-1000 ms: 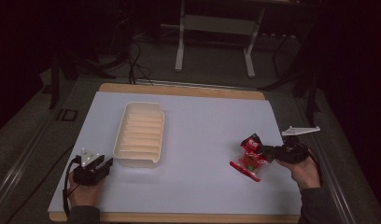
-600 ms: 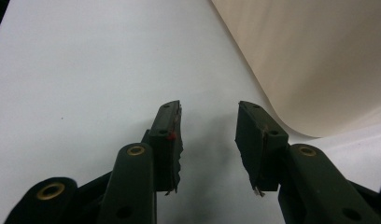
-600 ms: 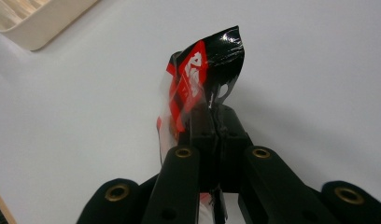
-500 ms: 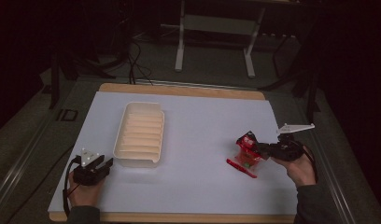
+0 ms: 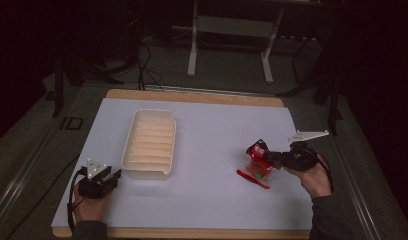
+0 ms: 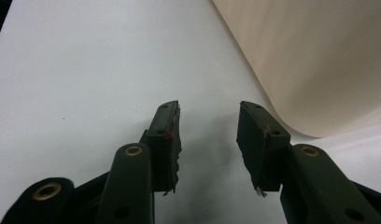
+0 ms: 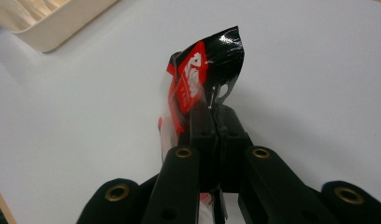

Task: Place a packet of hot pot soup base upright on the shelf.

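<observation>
In the high view, the upper part of the frame is lying in darkness; cables and the legs of a stand point(image 5: 229, 37) are barely showing there, and little else can be made out. The person's forearms are being cut off by the bottom edge.

The right tool point(image 5: 272, 157), at the lower right of the high view, is clenching a red and black packet point(image 5: 257, 156). The packet's clear lower part is hard to read; something green seems to be showing inside, and a red strip point(image 5: 253, 179) is lying at its foot on the white mat point(image 5: 217, 130), though whether it is joined to the packet cannot be told. In the right gripper view the jaws are pressing together on the packet point(image 7: 198, 77), whose glossy top is sticking up above them at centre frame, printed with white lettering too small to read.

The cream tray point(image 5: 149, 143), left of centre in the high view, is sitting on the mat covering the wooden desk point(image 5: 192, 96); its ribbed floor is showing nothing inside.

The left tool point(image 5: 106, 178), lower left, is resting released just beside the tray's near corner. In the left gripper view point(image 6: 209, 140) its jaws are standing apart over bare mat, with the tray's wall point(image 6: 319, 60) cut off at the upper right.
</observation>
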Motion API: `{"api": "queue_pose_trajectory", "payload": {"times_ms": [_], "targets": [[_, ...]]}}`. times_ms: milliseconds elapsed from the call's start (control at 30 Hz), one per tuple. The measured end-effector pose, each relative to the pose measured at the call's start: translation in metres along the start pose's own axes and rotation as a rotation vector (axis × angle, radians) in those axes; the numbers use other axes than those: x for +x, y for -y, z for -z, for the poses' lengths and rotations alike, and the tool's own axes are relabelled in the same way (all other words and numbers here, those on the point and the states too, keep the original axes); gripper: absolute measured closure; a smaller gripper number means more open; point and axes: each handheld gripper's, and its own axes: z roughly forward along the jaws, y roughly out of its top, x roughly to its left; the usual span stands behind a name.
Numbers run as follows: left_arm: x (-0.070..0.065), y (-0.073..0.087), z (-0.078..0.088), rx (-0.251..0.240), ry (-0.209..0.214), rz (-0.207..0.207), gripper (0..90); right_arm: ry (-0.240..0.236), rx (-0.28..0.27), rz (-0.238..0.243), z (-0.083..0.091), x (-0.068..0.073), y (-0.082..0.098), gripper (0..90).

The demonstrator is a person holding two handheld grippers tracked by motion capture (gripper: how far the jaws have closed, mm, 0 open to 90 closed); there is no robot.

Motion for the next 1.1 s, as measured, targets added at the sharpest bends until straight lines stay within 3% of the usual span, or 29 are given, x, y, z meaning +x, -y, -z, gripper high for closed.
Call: {"api": "queue_pose_trajectory", "payload": {"times_ms": [1100], "targets": [[-0.001,0.000,-0.001,0.007,0.001,-0.008,59.5,-0.068,-0.029,0.072,-0.025,0.029,-0.027,88.1]]}}
